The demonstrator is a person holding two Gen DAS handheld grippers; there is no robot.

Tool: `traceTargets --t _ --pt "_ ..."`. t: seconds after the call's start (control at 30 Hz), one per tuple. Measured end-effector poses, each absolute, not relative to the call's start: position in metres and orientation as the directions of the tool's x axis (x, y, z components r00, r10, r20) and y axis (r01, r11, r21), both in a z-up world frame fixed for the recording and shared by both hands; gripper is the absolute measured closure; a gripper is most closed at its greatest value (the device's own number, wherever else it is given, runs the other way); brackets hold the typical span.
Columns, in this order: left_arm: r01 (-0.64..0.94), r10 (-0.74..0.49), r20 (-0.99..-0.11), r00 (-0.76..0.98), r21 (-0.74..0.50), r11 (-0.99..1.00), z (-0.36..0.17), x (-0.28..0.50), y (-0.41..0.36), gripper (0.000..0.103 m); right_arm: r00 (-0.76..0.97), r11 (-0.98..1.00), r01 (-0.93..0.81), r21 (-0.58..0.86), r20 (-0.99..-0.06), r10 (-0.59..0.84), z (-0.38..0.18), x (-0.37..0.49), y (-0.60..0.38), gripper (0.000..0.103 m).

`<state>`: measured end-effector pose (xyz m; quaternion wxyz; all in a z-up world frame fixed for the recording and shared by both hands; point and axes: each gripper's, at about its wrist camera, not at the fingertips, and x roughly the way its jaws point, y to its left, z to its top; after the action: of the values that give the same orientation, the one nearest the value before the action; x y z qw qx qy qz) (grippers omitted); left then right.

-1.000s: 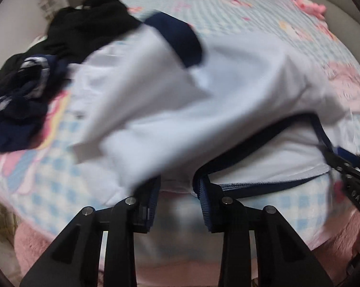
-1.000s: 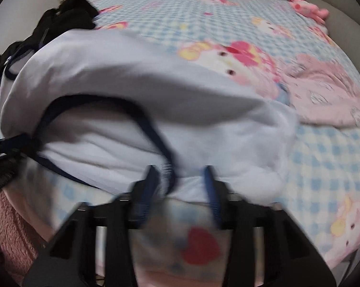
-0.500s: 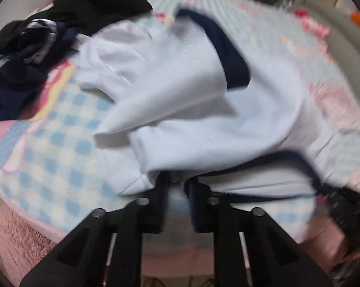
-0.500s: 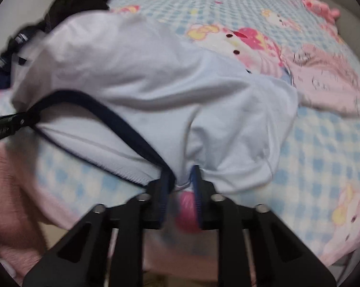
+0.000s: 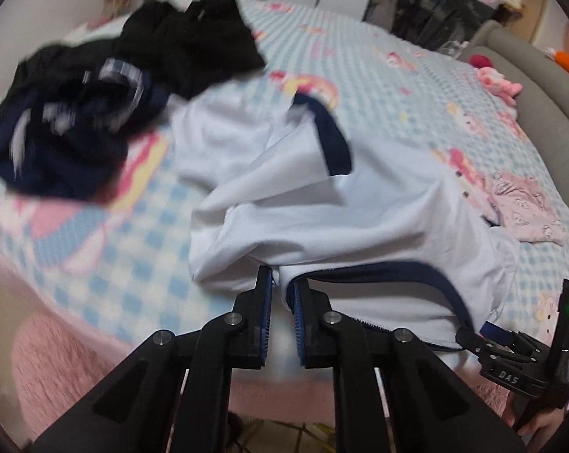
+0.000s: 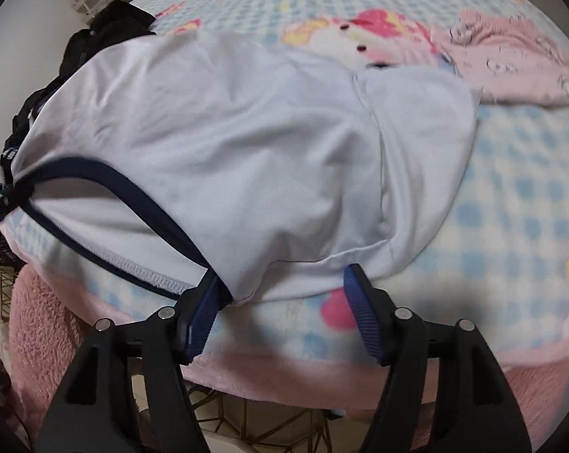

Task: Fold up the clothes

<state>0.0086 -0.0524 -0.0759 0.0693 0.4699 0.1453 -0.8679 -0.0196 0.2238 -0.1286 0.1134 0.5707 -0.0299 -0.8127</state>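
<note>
A white T-shirt (image 5: pixel 360 207) with a navy collar (image 5: pixel 378 270) and a navy sleeve cuff (image 5: pixel 333 132) lies rumpled near the front edge of the bed. My left gripper (image 5: pixel 282 302) is shut on the shirt's edge just left of the collar, with white cloth pinched between its pads. In the right wrist view the same shirt (image 6: pixel 246 151) spreads ahead of my right gripper (image 6: pixel 280 313), which stands wide open. The shirt's corner rests against the right gripper's left finger (image 6: pixel 201 313). Nothing sits between the two fingers.
A heap of black and navy clothes (image 5: pixel 76 132) lies at the back left of the blue-checked blanket (image 5: pixel 114 245). A pink garment (image 5: pixel 526 207) lies to the shirt's right. A grey padded bed surround (image 5: pixel 541 87) curves along the right. Pink fluffy fabric (image 6: pixel 39 339) hangs over the bed's front edge.
My right gripper has opened and let go of the shirt's shoulder. The shirt has sunk flat onto the bed. My left gripper stays shut on the cloth.
</note>
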Motion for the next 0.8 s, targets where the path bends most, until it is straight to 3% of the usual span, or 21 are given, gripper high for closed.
traceTargets --t 0.13,0.2,0.33,0.37,0.43,0.47,0.57,0.6,0.63,0.67,0.7,0.8 --pt "0.271 0.051 -0.852 -0.522 -0.222 -0.937 -0.102 0.006 -0.052 0.083 -0.314 -0.961 0.133 0.244 -0.909 -0.275 -0.131 -0.014 0.223 0.033" --pt "0.278 0.069 -0.859 -0.508 -0.24 -0.93 -0.114 0.005 -0.052 0.079 -0.32 -0.955 0.132 0.265 -0.901 -0.294 -0.131 -0.014 0.223 0.042" --pt "0.288 0.092 -0.857 -0.507 -0.268 -0.919 -0.126 -0.001 -0.052 0.073 -0.35 -0.958 0.127 0.258 -0.892 -0.286 -0.133 -0.019 0.22 0.046" --pt "0.285 0.098 -0.851 -0.516 -0.278 -0.917 -0.125 -0.003 -0.052 0.072 -0.372 -0.962 0.132 0.237 -0.888 -0.27 -0.134 -0.021 0.218 0.054" --pt "0.261 0.116 -0.856 -0.504 -0.279 -0.924 -0.126 -0.012 -0.051 0.055 -0.413 -0.969 0.139 0.203 -0.878 -0.243 -0.131 -0.022 0.216 0.069" --pt "0.259 0.108 -0.861 -0.497 -0.266 -0.929 -0.128 -0.013 -0.049 0.054 -0.436 -0.973 0.14 0.186 -0.87 -0.229 -0.129 -0.024 0.216 0.078" --pt "0.256 0.078 -0.871 -0.485 -0.226 -0.94 -0.133 -0.014 -0.044 0.054 -0.455 -0.978 0.103 0.179 -0.866 -0.206 -0.124 -0.029 0.217 0.081" --pt "0.258 0.066 -0.87 -0.488 -0.216 -0.942 -0.135 -0.013 -0.042 0.062 -0.448 -0.978 0.092 0.186 -0.869 -0.208 -0.125 -0.03 0.218 0.081" --pt "0.254 0.06 -0.868 -0.493 -0.21 -0.944 -0.134 -0.012 -0.04 0.08 -0.435 -0.977 0.088 0.196 -0.875 -0.215 -0.129 -0.029 0.216 0.08" --pt "0.23 0.074 -0.859 -0.507 -0.218 -0.948 -0.129 -0.015 -0.039 0.089 -0.429 -0.973 0.096 0.21 -0.873 -0.23 -0.131 -0.029 0.217 0.082" --pt "0.208 0.086 -0.849 -0.522 -0.224 -0.952 -0.121 -0.021 -0.037 0.093 -0.429 -0.971 0.108 0.215 -0.871 -0.241 -0.13 -0.03 0.216 0.092" --pt "0.112 0.067 -0.791 -0.609 -0.17 -0.979 -0.057 -0.074 -0.03 0.094 -0.485 -0.969 0.171 0.177 -0.841 -0.24 -0.093 -0.066 0.215 0.097"
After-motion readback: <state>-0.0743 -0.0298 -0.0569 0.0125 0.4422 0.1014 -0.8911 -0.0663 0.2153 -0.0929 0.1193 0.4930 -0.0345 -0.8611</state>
